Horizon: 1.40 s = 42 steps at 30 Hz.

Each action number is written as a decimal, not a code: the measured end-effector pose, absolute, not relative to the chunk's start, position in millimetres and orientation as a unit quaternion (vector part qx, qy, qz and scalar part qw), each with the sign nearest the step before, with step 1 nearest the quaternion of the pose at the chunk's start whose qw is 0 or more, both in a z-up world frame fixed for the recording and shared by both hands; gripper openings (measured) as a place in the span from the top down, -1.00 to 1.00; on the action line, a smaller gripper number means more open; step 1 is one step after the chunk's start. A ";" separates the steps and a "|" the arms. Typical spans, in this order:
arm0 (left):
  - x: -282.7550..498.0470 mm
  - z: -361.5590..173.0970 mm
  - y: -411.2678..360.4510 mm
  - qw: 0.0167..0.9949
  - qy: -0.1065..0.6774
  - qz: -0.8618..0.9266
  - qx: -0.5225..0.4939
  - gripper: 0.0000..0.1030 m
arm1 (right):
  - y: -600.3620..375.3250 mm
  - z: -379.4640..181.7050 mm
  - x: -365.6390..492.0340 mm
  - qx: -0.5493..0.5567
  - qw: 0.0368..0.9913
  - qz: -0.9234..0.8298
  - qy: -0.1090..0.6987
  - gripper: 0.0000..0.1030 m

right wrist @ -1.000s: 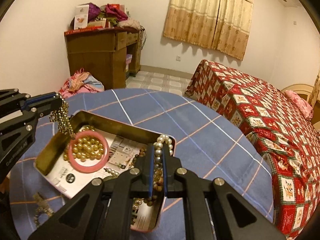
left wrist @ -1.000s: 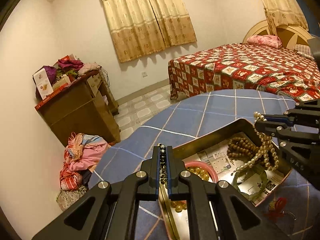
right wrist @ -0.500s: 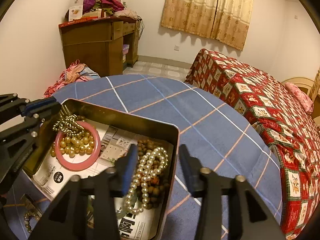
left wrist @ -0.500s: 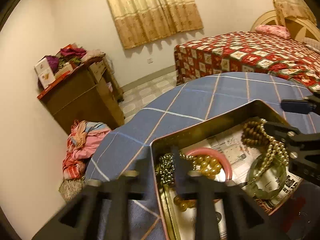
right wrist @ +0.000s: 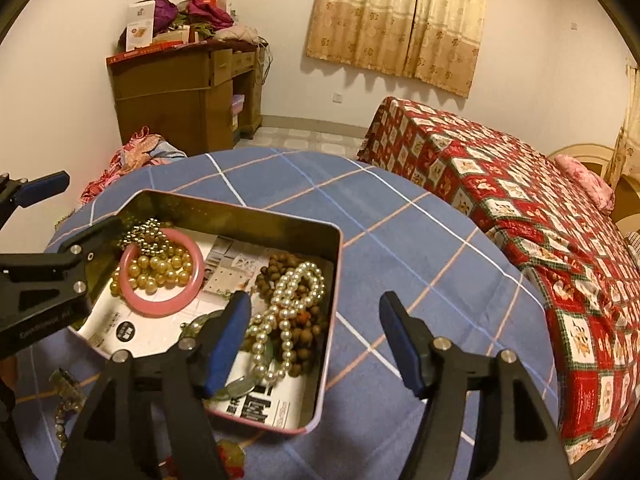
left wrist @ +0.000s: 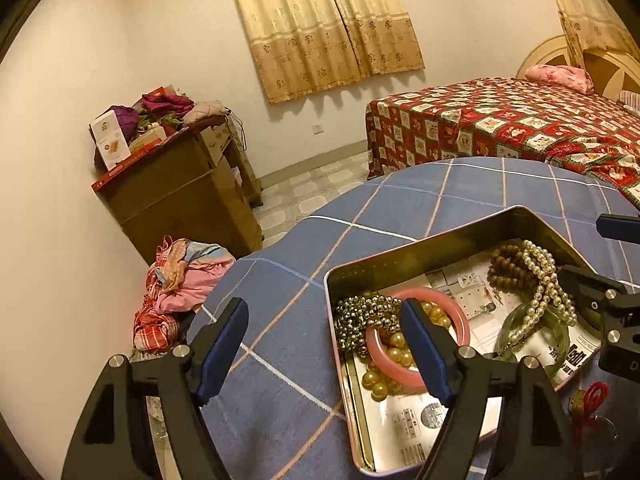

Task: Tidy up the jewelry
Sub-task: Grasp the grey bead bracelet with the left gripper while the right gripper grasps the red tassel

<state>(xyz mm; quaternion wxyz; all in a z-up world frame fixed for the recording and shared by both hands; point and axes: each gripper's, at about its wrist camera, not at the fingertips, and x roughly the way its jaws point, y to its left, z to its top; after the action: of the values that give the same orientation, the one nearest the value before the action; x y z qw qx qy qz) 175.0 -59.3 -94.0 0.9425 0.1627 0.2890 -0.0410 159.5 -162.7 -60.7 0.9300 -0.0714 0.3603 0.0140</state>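
A metal tin (left wrist: 400,258) (right wrist: 240,210) sits on the blue checked table. In it lie a pink bangle (left wrist: 460,318) (right wrist: 160,300) around gold pearls, a dark metallic bead chain (left wrist: 360,314) (right wrist: 146,232), a white pearl necklace (left wrist: 544,280) (right wrist: 292,300) over brown wooden beads (left wrist: 508,268) (right wrist: 280,268), and a green bangle (left wrist: 560,340). My left gripper (left wrist: 324,348) is open and empty at the tin's left corner. My right gripper (right wrist: 316,344) is open and empty over the tin's right wall.
A red knotted charm (left wrist: 592,400) and a small beaded piece (right wrist: 66,396) lie on the tablecloth beside the tin. A bed with a red patterned cover (right wrist: 520,208) stands to the right. A wooden desk (left wrist: 180,200) and a heap of clothes (left wrist: 180,284) are beyond the table's far edge.
Both grippers were shut, the left on the bead chain, the right on the pearl necklace. Both have opened; chain and pearls now lie in the tin.
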 end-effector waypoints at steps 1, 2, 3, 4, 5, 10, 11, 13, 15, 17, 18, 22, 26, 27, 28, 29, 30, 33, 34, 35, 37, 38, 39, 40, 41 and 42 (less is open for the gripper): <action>174.2 -94.2 -58.9 0.942 0.289 -0.041 0.163 -0.51 | -162.7 -60.3 158.7 -0.071 0.930 0.014 0.360 -0.34; 172.7 -94.6 -58.8 0.942 0.289 -0.040 0.164 -0.51 | -162.2 -59.9 157.7 -0.072 0.930 0.014 0.359 -0.35; 171.8 -95.3 -59.1 0.942 0.290 -0.041 0.165 -0.51 | -161.7 -59.7 156.5 -0.072 0.931 0.013 0.358 -0.37; 170.8 -95.6 -59.4 0.941 0.291 -0.041 0.166 -0.51 | -161.8 -59.6 155.8 -0.072 0.931 0.013 0.358 -0.40; 170.0 -96.1 -60.0 0.941 0.292 -0.041 0.167 -0.51 | -162.1 -59.5 155.4 -0.072 0.931 0.013 0.357 -0.41; 168.3 -97.8 -60.7 0.940 0.294 -0.040 0.169 -0.51 | -162.0 -60.0 154.1 -0.074 0.931 0.012 0.357 -0.41; 168.2 -97.9 -59.4 0.940 0.294 -0.040 0.168 -0.51 | -161.8 -60.3 153.4 -0.075 0.931 0.011 0.356 -0.41; 168.3 -97.4 -59.3 0.940 0.294 -0.039 0.168 -0.51 | -162.1 -59.9 152.3 -0.074 0.932 0.011 0.355 -0.41; 166.2 -97.0 -58.0 0.941 0.293 -0.038 0.166 -0.51 | -161.8 -59.6 149.9 -0.073 0.932 0.012 0.354 -0.41; 162.4 -97.0 -55.9 0.941 0.294 -0.039 0.163 -0.51 | -162.4 -59.1 146.9 -0.070 0.932 0.012 0.354 -0.41; 160.5 -97.1 -54.7 0.941 0.295 -0.040 0.161 -0.51 | -162.7 -59.2 144.9 -0.069 0.932 0.013 0.355 -0.41; 150.5 -98.7 -46.9 0.940 0.301 -0.040 0.155 -0.51 | -163.7 -61.6 135.6 -0.067 0.932 0.015 0.357 -0.41; 135.1 -101.8 -35.2 0.939 0.310 -0.039 0.144 -0.51 | -166.1 -62.2 121.0 -0.059 0.931 0.014 0.359 -0.41; 130.4 -103.2 -32.0 0.939 0.313 -0.039 0.141 -0.51 | -165.8 -62.0 115.9 -0.058 0.931 0.015 0.359 -0.43; 126.9 -104.4 -29.9 0.938 0.315 -0.039 0.138 -0.51 | -166.0 -61.9 112.4 -0.057 0.932 0.015 0.358 -0.44; 120.9 -107.0 -27.6 0.938 0.318 -0.039 0.135 -0.52 | -166.0 -62.3 108.0 -0.056 0.932 0.015 0.357 -0.48; 116.0 -107.5 -25.1 0.940 0.314 -0.039 0.130 -0.52 | -166.0 -63.3 102.4 -0.054 0.932 0.016 0.357 -0.48; 100.5 -111.2 -19.3 0.938 0.320 -0.040 0.125 -0.52 | -163.7 -67.8 91.1 -0.053 0.931 0.020 0.360 -0.48; 96.9 -111.9 -18.7 0.939 0.318 -0.039 0.126 -0.52 | -163.3 -69.2 89.1 -0.053 0.931 0.020 0.361 -0.48; 92.5 -112.6 -17.8 0.939 0.317 -0.038 0.126 -0.52 | -163.3 -71.6 86.4 -0.052 0.930 0.021 0.364 -0.48; 83.0 -112.5 -14.8 0.940 0.317 -0.039 0.118 -0.52 | -164.0 -76.4 80.6 -0.050 0.928 0.023 0.368 -0.48; 80.1 -112.8 -14.0 0.940 0.318 -0.040 0.114 -0.52 | -164.5 -77.5 79.0 -0.050 0.928 0.023 0.370 -0.48; 76.3 -113.8 -14.0 0.940 0.320 -0.042 0.110 -0.52 | -165.0 -79.7 77.2 -0.051 0.926 0.024 0.372 -0.48; 74.0 -115.0 -15.0 0.939 0.324 -0.045 0.108 -0.52 | -165.5 -82.1 76.8 -0.051 0.925 0.024 0.377 -0.48; 70.5 -117.1 -16.9 0.938 0.327 -0.050 0.108 -0.52 | -165.8 -84.0 76.2 -0.050 0.924 0.024 0.380 -0.48; 67.6 -119.1 -18.7 0.937 0.328 -0.051 0.112 -0.52 | -166.8 -84.8 76.6 -0.048 0.923 0.024 0.381 -0.48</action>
<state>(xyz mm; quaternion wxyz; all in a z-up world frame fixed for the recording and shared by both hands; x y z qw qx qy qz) 67.6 -18.7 -119.1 0.9366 0.1117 0.3282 -0.0513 76.6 -166.8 -84.8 0.9229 -0.0483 0.3813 0.0235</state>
